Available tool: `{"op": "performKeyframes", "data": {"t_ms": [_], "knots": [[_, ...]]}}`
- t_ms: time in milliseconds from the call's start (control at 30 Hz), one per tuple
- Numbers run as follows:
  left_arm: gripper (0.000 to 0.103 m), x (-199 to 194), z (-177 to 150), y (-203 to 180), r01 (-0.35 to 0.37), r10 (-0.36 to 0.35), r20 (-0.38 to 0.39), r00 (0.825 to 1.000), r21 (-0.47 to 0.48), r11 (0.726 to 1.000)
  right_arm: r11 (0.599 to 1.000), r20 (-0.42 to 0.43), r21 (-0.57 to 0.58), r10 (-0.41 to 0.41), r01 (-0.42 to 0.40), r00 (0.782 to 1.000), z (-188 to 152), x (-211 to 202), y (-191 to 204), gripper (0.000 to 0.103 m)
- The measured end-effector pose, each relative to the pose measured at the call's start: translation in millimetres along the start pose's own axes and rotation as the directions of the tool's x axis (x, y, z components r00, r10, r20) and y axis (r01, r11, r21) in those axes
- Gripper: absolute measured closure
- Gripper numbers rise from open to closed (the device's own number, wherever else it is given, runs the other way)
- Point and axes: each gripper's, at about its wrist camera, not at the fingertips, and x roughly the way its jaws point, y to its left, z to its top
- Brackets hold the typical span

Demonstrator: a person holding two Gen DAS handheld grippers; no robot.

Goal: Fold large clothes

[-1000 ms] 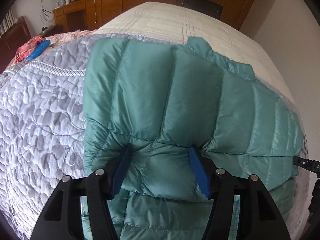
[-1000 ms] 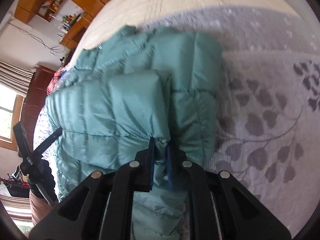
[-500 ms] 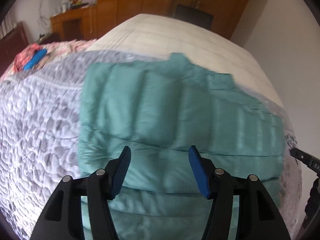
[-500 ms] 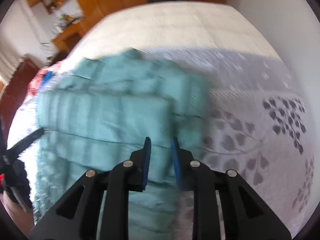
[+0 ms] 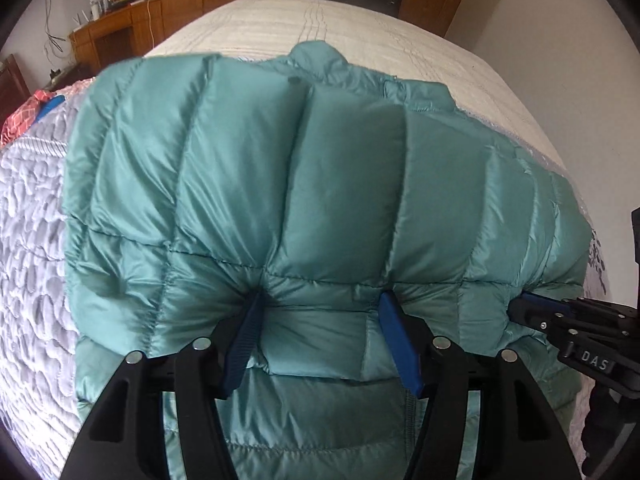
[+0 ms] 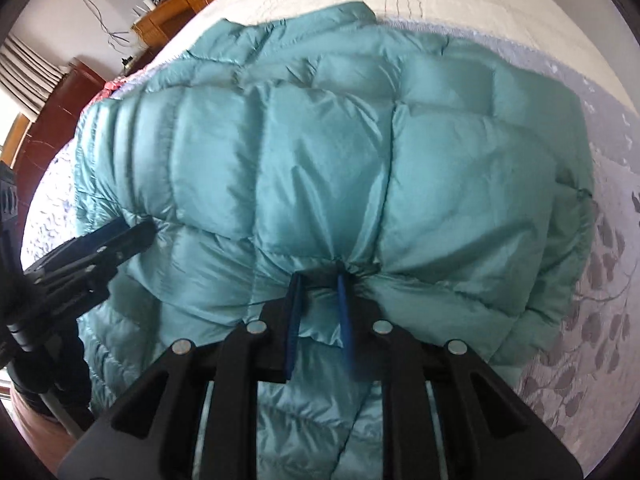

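Teal down jacket point(image 5: 288, 184): lying on bed point(image 5: 360, 28); right hand-held gripper point(image 6: 320, 276) pinching its folded edge, left hand-held gripper point(image 5: 320, 304) straddling fabric, jaws wide.

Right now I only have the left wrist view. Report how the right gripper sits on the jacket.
Observer: The right gripper is pinched narrowly on a bunched fold of the green jacket, near its front edge.
Operator: Tell me what lies to that gripper's right.
Observer: The jacket's side edge ends there. Beyond it is the grey bedspread, printed with a leafy branch pattern.
Operator: Now say where my left gripper shows in that view.
Observer: The left gripper comes in from the left, with its tips against the jacket's left edge.
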Motion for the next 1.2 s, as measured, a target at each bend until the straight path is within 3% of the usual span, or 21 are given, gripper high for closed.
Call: {"op": "performKeyframes", "data": {"t_ms": [333,467,567,600,733,933,1033,1200], "knots": [[0.042,18,3,-14,-0.044,0.045,-0.012,0.999,0.024,0.999,0.999,0.024,-0.013,-0.032,0.033,0.999,-5,7,2,0.088],[0.042,4,5,-11,-0.040,0.040,-0.021,0.999,0.001,0.999,0.998,0.034,0.020,0.058,-0.059,0.998,-16,-15,-4,0.083],[0.038,-33,-3,-2,-0.013,0.012,0.022,1.000,0.003,1.000,0.988,0.123,-0.011,0.156,-0.156,0.980,-39,-66,-13,0.075],[0.031,-51,-10,4,-0.009,0.008,0.044,0.999,0.010,1.000,0.985,0.136,-0.025,0.175,-0.173,0.975,-49,-80,-14,0.069],[0.023,-105,-47,39,-0.070,0.068,0.070,0.995,0.030,0.997,0.989,0.126,-0.072,0.139,-0.131,0.982,-106,-120,-24,0.062],[0.021,-140,-132,105,-0.139,0.134,-0.063,0.989,-0.081,0.987,0.996,0.035,-0.004,0.094,-0.093,0.995,-198,-139,-43,0.052],[0.021,-149,-174,128,-0.113,0.094,-0.126,0.988,-0.155,0.982,0.995,-0.025,0.044,0.092,-0.091,0.995,-240,-134,-43,0.048],[0.021,-150,-219,140,-0.021,-0.020,-0.155,0.988,-0.262,0.965,0.982,-0.111,0.109,0.166,-0.154,0.980,-285,-126,-39,0.047]]}}
